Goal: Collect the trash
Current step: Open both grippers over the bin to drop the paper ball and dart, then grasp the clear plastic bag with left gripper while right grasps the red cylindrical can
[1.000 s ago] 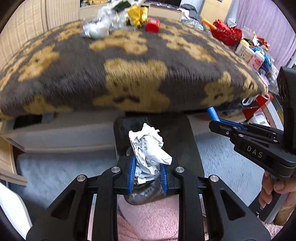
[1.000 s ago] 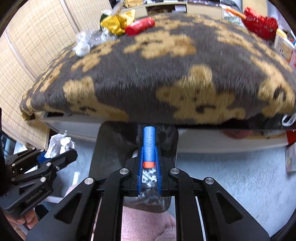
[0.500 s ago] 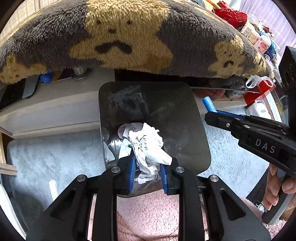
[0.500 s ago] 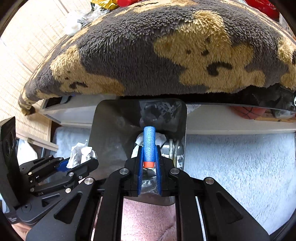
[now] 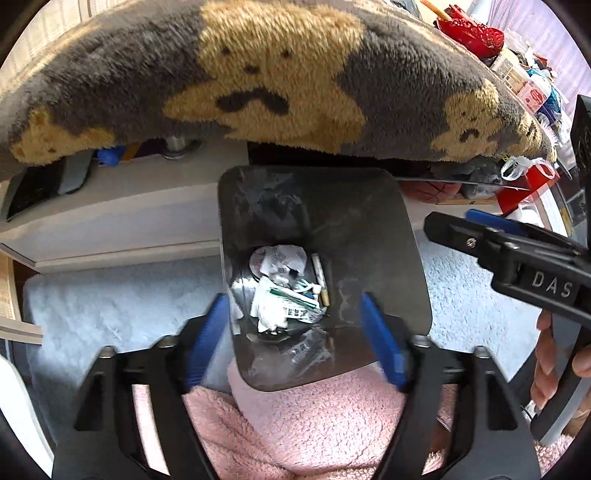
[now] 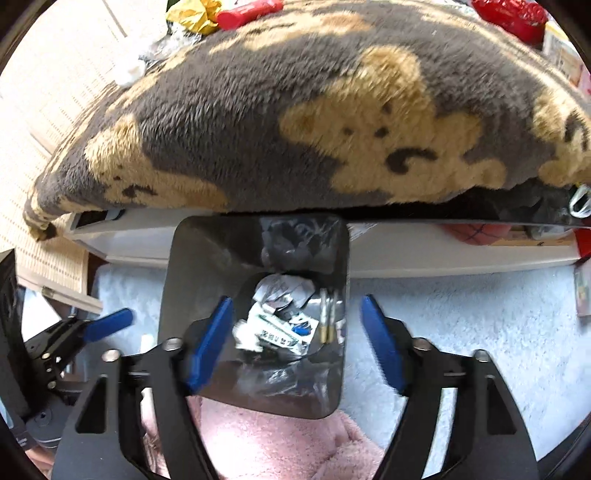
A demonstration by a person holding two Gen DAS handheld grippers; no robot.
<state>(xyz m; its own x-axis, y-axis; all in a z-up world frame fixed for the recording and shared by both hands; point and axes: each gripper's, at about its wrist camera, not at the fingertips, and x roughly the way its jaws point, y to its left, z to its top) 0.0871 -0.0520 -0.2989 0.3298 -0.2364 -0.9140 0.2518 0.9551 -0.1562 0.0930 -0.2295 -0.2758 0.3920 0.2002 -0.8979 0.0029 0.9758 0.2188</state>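
A dark bin [image 5: 406, 258] stands on the floor below both grippers and holds crumpled paper and wrappers [image 5: 280, 291]. My left gripper [image 5: 293, 332] hangs over its mouth with its jaws opening, and nothing is between the blue pads. My right gripper [image 6: 295, 332] hangs over the same bin [image 6: 173, 295], its jaws also opening and empty. The trash [image 6: 277, 325] lies at the bottom, with a small blue piece [image 6: 301, 328] among it. On the bear-print blanket [image 6: 295, 110] lie a yellow wrapper [image 6: 195, 14], a red wrapper [image 6: 247, 13] and a white wad [image 6: 129, 74].
The blanket-covered table overhangs the bin's far edge. A pale blue rug [image 5: 110, 295] covers the floor around the bin, and pink fleece [image 5: 314, 424] lies right below the grippers. Red items and packets [image 5: 469, 29] crowd the far right. A hand [image 5: 554, 369] holds the right gripper's grip.
Both grippers have gone from shut to open. The crumpled paper from the left one and the blue tube from the right one have dropped into the bin. The left gripper came down.
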